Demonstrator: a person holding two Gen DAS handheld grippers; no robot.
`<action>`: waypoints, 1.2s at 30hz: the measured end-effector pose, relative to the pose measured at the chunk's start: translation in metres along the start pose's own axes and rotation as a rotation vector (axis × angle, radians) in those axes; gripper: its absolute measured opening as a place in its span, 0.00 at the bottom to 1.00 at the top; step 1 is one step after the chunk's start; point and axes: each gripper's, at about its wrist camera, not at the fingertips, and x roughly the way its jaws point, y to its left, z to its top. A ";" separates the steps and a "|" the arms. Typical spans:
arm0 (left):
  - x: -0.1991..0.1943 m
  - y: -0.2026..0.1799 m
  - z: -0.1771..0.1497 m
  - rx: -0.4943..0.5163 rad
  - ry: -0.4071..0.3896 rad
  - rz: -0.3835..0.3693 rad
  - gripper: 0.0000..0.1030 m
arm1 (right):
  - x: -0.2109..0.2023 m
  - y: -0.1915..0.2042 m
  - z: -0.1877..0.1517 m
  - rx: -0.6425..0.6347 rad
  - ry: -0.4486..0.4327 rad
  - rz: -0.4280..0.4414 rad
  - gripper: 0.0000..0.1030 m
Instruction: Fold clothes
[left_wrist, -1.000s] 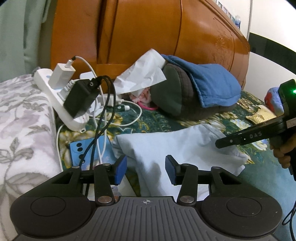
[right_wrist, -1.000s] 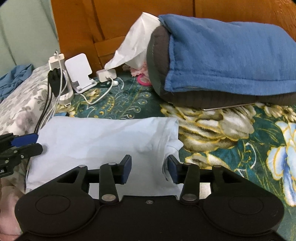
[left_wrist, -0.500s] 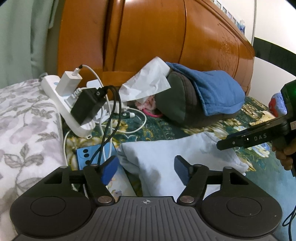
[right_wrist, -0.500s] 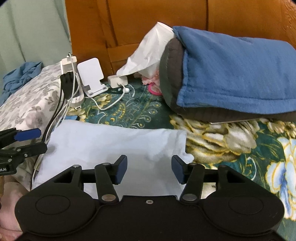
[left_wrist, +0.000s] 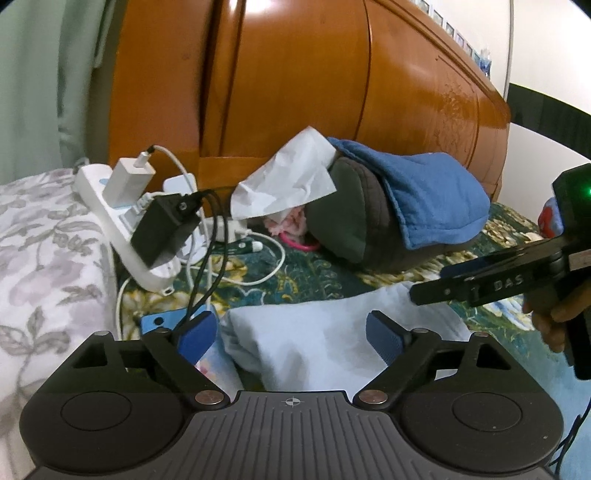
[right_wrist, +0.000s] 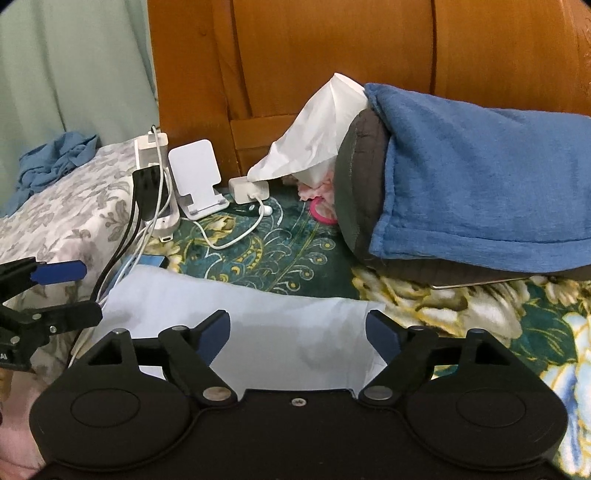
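A pale blue garment (left_wrist: 325, 343) lies folded flat on the green flowered bedspread (right_wrist: 280, 254); the right wrist view shows the garment (right_wrist: 258, 325) as a wide rectangle. My left gripper (left_wrist: 291, 338) hovers over its left end, jaws wide apart and empty. My right gripper (right_wrist: 297, 334) stands open above the garment's right end, nothing between its pads. The right gripper (left_wrist: 491, 280) also enters the left wrist view from the right, held by a hand (left_wrist: 554, 317). The left gripper (right_wrist: 55, 295) shows at the left edge of the right wrist view.
A white power strip (left_wrist: 122, 236) with chargers and cables (left_wrist: 207, 266) leans by a flowered pillow (left_wrist: 40, 266). A blue phone (left_wrist: 162, 321) lies beside the garment. A blue and dark blanket pile (right_wrist: 461, 184) and white tissue (right_wrist: 317, 133) sit against the wooden headboard (left_wrist: 295, 92).
Both grippers have opened wider and drawn back a little from the garment. The garment lies still on the bed.
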 end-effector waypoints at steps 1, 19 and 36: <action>0.002 -0.002 0.000 0.005 -0.003 -0.005 0.85 | 0.003 0.000 0.000 -0.002 0.003 0.005 0.78; 0.045 -0.003 -0.013 0.010 0.062 -0.035 0.37 | 0.044 -0.015 -0.007 -0.006 0.083 -0.083 0.11; 0.045 0.000 -0.017 0.019 0.080 -0.037 0.37 | 0.046 -0.030 -0.019 0.065 0.089 -0.119 0.09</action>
